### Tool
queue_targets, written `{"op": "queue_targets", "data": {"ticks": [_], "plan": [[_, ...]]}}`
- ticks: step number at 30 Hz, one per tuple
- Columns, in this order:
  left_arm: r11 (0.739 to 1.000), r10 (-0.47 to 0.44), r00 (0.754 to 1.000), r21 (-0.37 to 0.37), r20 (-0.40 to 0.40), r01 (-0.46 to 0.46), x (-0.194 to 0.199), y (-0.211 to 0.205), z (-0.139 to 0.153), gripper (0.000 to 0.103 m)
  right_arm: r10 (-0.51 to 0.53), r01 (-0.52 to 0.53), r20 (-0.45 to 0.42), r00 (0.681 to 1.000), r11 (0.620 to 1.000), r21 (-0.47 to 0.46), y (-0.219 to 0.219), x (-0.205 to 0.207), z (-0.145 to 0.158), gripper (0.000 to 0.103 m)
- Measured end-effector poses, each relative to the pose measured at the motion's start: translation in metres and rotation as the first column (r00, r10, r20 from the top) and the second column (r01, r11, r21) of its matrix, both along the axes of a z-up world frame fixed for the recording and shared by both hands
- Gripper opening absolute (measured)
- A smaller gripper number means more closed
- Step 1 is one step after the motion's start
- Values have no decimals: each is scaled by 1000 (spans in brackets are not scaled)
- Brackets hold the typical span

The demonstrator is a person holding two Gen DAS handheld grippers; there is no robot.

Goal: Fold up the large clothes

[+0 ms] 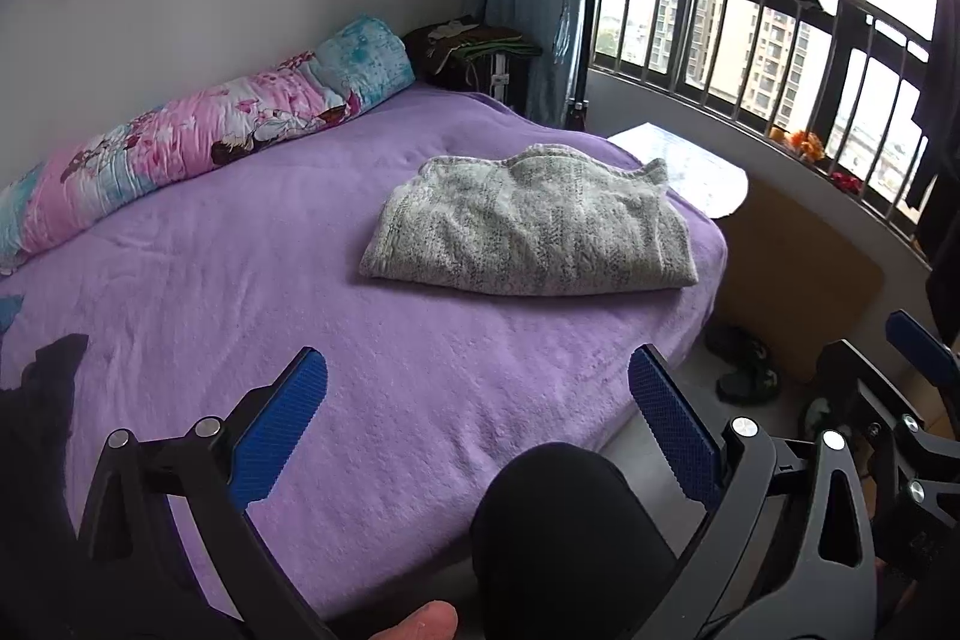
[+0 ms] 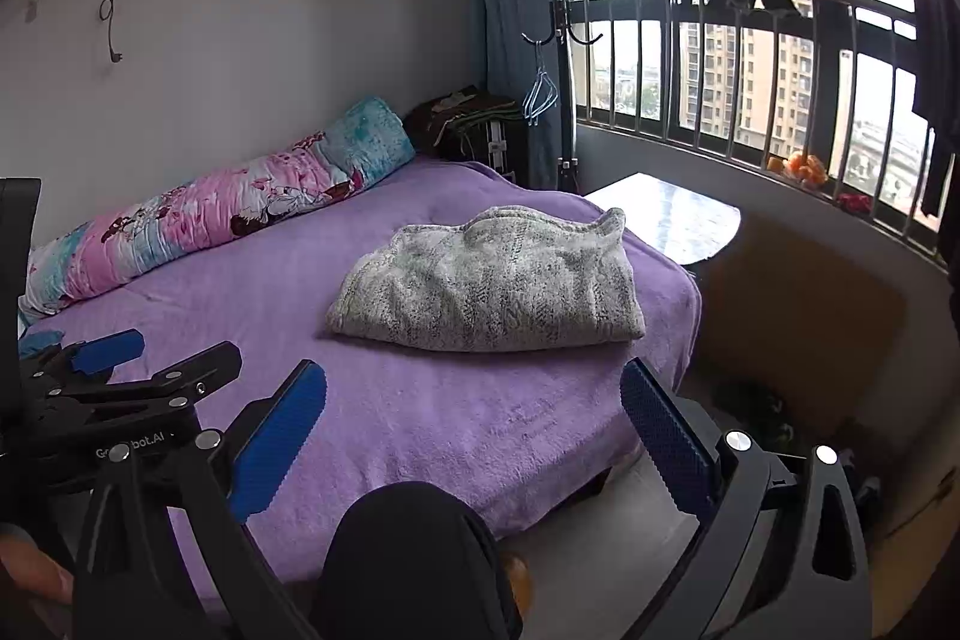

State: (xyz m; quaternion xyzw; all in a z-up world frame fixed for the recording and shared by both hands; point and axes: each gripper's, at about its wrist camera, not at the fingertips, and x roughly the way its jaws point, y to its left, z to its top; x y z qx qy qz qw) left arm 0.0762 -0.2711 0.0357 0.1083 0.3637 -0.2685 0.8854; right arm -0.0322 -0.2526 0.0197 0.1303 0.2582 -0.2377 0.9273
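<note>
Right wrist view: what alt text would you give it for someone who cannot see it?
A folded grey knitted sweater lies on a purple bed cover, beyond the open blue-padded right hand-held gripper. A rolled floral quilt rests along the wall, the left hand-held gripper shows at the left edge, and a barred window faces tall buildings.

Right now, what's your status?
Left gripper and right gripper: jaws open, empty. Grey sweater folded on purple bed. Nothing in the way.

quilt [image 1: 180, 148] cut off, left edge
</note>
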Motion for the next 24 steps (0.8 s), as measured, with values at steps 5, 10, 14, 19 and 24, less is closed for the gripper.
{"op": "queue_targets", "data": {"ticks": [5,10,14,19,24], "plan": [[1000,-4,1000,5,17,4,-5,-3,0,97,-1,1,1,1000,1000,0,-1,-1,0,97],[1000,-3,1000,7,8,3,-4,-4,-2,97,-4,4,1,1000,1000,1,-1,-1,0,97],[1000,-2,1000,6,6,2,-3,-5,-4,97,-5,5,3,1000,1000,1,-2,-2,1,97],[1000,-6,1000,-1,-16,6,-1,-5,-7,97,0,0,0,1000,1000,3,-2,0,-1,97],[1000,-7,1000,-1,-11,7,-4,-5,-7,97,-1,1,-4,1000,1000,5,-4,1,-1,97]]}}
